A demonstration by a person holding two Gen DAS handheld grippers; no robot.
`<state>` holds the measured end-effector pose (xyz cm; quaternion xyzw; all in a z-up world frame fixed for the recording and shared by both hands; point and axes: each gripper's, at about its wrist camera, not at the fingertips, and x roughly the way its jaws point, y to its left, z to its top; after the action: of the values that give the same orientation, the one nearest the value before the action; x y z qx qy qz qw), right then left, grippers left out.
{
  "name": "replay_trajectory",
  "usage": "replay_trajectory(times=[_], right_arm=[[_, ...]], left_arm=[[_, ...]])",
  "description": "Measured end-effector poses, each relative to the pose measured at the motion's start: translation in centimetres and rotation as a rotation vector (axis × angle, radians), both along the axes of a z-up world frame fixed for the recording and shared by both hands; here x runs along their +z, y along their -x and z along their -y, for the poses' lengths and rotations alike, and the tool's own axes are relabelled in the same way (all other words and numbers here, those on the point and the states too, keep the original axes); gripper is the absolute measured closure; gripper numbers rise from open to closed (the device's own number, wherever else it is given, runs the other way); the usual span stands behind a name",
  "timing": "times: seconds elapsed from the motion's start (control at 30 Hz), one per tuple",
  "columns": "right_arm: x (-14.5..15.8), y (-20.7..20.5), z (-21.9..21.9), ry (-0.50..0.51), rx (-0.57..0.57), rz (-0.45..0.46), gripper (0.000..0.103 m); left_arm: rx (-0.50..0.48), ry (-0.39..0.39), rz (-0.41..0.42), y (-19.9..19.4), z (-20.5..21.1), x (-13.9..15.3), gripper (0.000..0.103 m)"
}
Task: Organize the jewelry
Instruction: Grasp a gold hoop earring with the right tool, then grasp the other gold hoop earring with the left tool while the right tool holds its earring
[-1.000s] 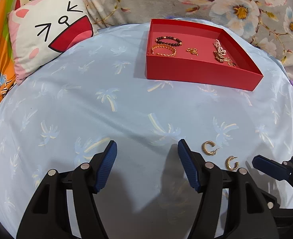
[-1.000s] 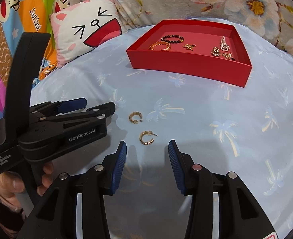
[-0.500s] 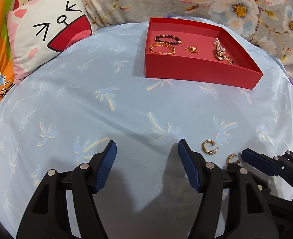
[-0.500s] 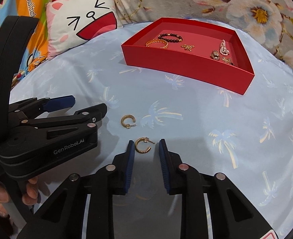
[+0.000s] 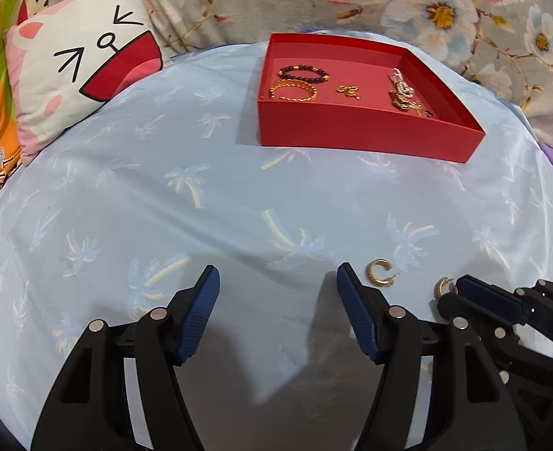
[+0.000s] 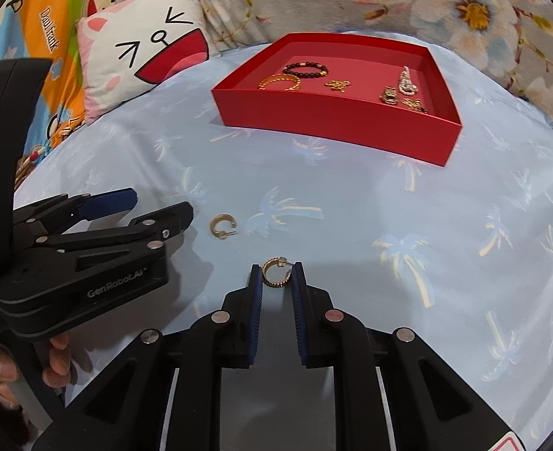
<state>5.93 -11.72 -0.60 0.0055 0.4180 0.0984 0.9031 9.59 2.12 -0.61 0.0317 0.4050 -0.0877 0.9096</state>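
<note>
Right black two-finger gripper with blue pads [image 6: 276, 276]: jaws just closing, near-shut. Left black blue-padded gripper [image 5: 276, 293]: jaws wide, angled down.

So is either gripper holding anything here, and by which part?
The right gripper pinches a gold hoop earring across its sides, having just closed. Left gripper: nothing.

Both views are evenly and brightly lit from above. Soft shadows are cast on the blue sheet [image 5: 239, 188] beneath the left gripper [image 5: 276, 300] and along the near wall of the red tray [image 6: 333, 116]. Strong fisheye bending is seen toward the dark rounded corners. Focus is sharp throughout; no glare is seen.
</note>
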Motion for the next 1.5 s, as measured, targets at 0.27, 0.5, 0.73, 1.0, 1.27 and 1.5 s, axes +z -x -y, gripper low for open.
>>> replay_trajectory(times=[0.27,0.5,0.73,1.0,1.27,1.5], right_arm=[[0.0,0.4,3.9,-0.006,-0.091,0.001,0.089],[-0.1,0.6,5.6,-0.028,-0.127,-0.003,0.089],[-0.2,0.6,5.6,-0.033,-0.127,-0.006,0.089],[-0.2,0.6,5.7,-0.035,-0.128,-0.006,0.089],[-0.3,0.6,5.7,-0.038,-0.130,-0.005,0.089],[-0.2,0.6,5.8,-0.041,-0.136,-0.001,0.089]], left_arm=[[-0.093,0.011,0.005,1.3,2.4,0.1,0.040],[-0.113,0.017,-0.013,0.9,3.6,-0.1,0.040],[-0.112,-0.007,-0.007,0.5,4.6,-0.1,0.054],[-0.126,0.016,-0.002,0.7,4.4,0.0,0.082],[-0.140,0.036,-0.001,0.8,4.2,0.0,0.083],[-0.137,0.022,0.004,1.0,4.3,0.0,0.083]])
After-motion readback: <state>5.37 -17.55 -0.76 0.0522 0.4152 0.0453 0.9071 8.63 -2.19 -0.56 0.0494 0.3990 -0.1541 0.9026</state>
